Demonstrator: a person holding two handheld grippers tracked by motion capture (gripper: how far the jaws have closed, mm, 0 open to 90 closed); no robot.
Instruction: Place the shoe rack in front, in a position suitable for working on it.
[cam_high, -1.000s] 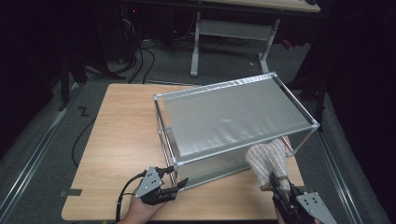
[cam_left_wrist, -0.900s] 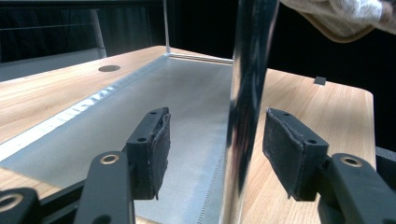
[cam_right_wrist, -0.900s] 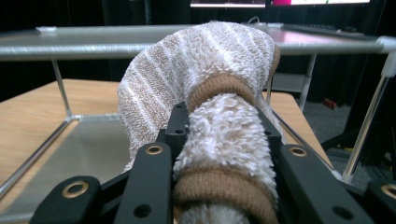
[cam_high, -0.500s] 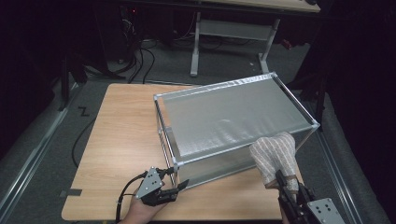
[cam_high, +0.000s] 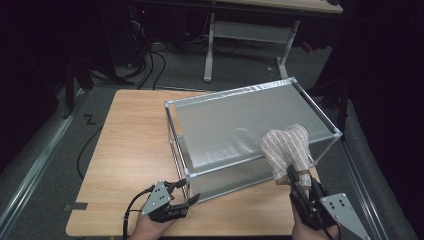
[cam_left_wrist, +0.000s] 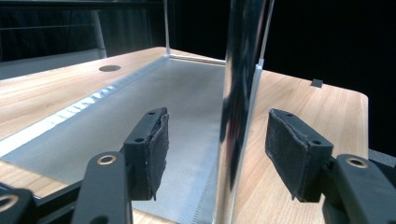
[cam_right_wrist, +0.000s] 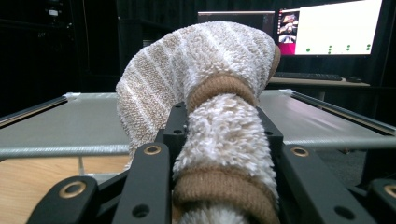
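Gripped in the right gripper, a striped beige-and-white terry cloth stands bunched above the near right corner of a two-tier metal rack on the wooden table; in the right gripper view the jaws clamp the rolled cloth from both sides, with its free end arching up over the rack's upper shelf. At the rack's near left corner, the left gripper straddles the upright chrome post, jaws spread wide, both pads clear of the metal. The step in hand looks like carrying the cloth to the upper shelf. The next move probably calls for reaching forward, lowering the cloth onto the shelf's grey surface and parting the jaws, while the left gripper closes on the post if the rack needs steadying.
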